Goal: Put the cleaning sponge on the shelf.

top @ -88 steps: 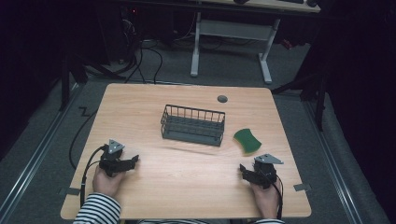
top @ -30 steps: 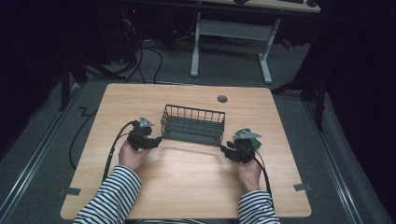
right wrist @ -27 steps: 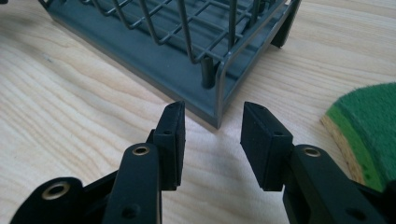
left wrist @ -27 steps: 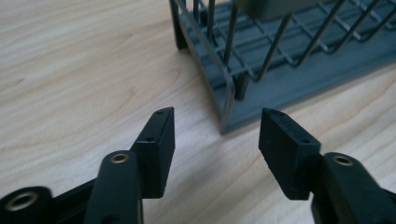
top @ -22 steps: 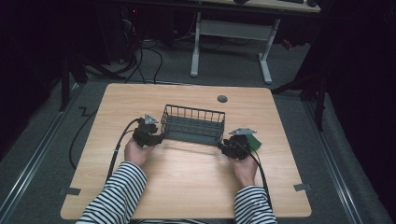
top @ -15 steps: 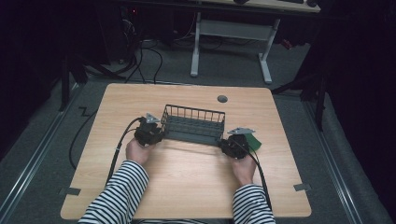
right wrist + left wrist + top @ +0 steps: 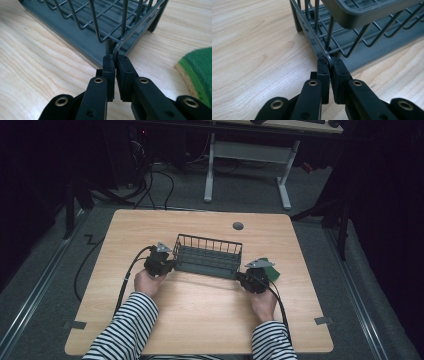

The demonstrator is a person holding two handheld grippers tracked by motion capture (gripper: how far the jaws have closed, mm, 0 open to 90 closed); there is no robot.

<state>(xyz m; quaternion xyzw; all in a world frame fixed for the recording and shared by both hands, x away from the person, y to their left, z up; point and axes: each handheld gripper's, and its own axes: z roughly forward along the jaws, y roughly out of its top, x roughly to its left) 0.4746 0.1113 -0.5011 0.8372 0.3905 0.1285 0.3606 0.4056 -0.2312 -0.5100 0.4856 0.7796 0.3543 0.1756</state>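
Note:
A dark grey wire basket [image 7: 207,255] stands in the middle of the wooden table [image 7: 200,310]. My left gripper [image 7: 167,265] is at its near left corner, jaws shut on the bottom wire of the basket [image 7: 329,37]. In the left gripper view the left gripper [image 7: 329,61] pinches that wire at its bend. My right gripper [image 7: 241,276] is at the near right corner. There, the right gripper [image 7: 115,58] is shut on the basket's [image 7: 100,20] corner wire. A green sponge [image 7: 270,270] lies just right of the right gripper; the sponge [image 7: 198,72] has a tan underside.
A small round grommet [image 7: 238,226] sits in the table near its far edge. Cables trail from both grippers toward the person's striped sleeves [image 7: 125,330]. Beyond the table stands a white desk frame [image 7: 245,165] on a dark floor.
Both grippers moved from the table's near corners up to the basket and closed on its near bottom corners. In the last half second they barely shifted.

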